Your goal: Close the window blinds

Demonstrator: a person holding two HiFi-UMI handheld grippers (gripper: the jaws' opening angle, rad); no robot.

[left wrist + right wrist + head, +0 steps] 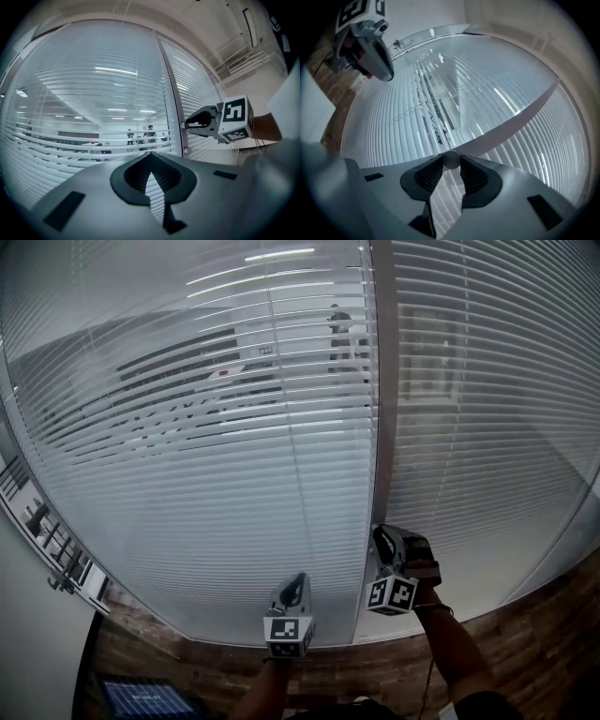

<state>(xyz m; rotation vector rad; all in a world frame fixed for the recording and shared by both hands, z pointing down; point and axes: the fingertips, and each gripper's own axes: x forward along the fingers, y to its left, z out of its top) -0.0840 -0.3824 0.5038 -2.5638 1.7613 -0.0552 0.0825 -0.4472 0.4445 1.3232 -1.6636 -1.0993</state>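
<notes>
Two white slatted blinds hang behind glass. The left blind (187, 427) has its slats partly tilted, and a lit office shows through it. The right blind (487, 409) looks denser. A grey upright frame post (382, 381) divides them. My right gripper (382, 538) points level at the post's lower part, rolled on its side, and is shut on a small round knob (451, 159) held between its tips. My left gripper (300, 582) hovers just left of it before the left blind (93, 93), its jaws shut with nothing between them. The right gripper (187, 124) also shows in the left gripper view.
Below the glass runs a wood-patterned band (525, 634). A white wall with a mounted rack (56, 554) stands at the left, and a dark screen (141, 699) lies at the bottom left. People (149, 133) stand far behind the glass.
</notes>
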